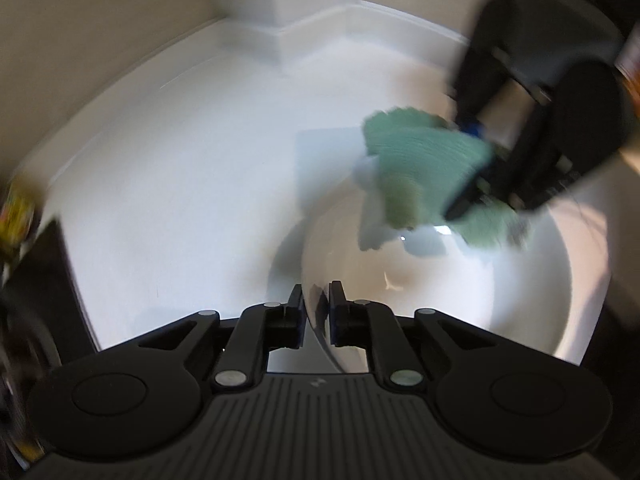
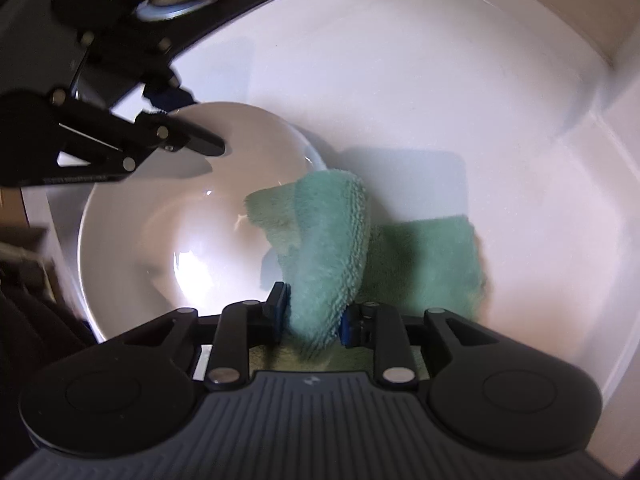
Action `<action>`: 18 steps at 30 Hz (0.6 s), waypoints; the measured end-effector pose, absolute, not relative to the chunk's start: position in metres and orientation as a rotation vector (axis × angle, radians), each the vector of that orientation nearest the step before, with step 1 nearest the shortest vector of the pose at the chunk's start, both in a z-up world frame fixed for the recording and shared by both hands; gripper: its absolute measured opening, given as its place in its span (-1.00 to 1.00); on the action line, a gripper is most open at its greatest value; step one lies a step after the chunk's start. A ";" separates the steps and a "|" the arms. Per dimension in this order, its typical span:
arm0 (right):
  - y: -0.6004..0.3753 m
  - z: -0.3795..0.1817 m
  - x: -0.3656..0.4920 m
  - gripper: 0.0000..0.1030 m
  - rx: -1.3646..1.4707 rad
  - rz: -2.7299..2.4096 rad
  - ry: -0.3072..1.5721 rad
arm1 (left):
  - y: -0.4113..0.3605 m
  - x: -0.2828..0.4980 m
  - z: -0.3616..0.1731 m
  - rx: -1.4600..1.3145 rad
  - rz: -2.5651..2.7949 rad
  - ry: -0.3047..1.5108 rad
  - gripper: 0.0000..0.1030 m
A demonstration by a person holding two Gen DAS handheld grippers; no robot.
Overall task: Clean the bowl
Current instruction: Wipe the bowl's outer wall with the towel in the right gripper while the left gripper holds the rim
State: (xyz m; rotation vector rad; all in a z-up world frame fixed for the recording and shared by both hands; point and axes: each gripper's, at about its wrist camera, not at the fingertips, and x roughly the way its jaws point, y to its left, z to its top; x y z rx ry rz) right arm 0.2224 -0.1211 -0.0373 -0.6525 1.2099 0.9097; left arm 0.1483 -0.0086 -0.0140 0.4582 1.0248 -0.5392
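White counter [image 1: 192,168]; left gripper [image 1: 316,308] pinches bowl [image 1: 520,280] rim

bowl [image 2: 132,240]: plain glossy white, centre frame | cloth [image 2: 328,248]: mint green, looped terry texture, right of centre | grippers [image 2: 314,320]: black with blue pads, grey ribbed housing, bottom of frame | countertop [image 2: 440,80]: plain white, upper right
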 end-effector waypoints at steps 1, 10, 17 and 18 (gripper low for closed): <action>-0.116 -0.037 0.228 -0.58 -0.670 0.921 1.191 | -0.010 0.150 -0.014 0.472 -0.556 1.020 -0.79; -0.099 -0.040 0.247 -0.58 -0.634 0.873 1.165 | -0.002 0.143 -0.015 0.318 -0.433 1.053 -0.73; -0.112 -0.044 0.238 -0.58 -0.490 0.767 1.167 | 0.012 0.115 -0.011 0.078 -0.262 1.088 -0.59; -0.115 -0.043 0.234 -0.58 -0.473 0.746 1.169 | 0.011 0.116 -0.012 0.087 -0.259 1.084 -0.59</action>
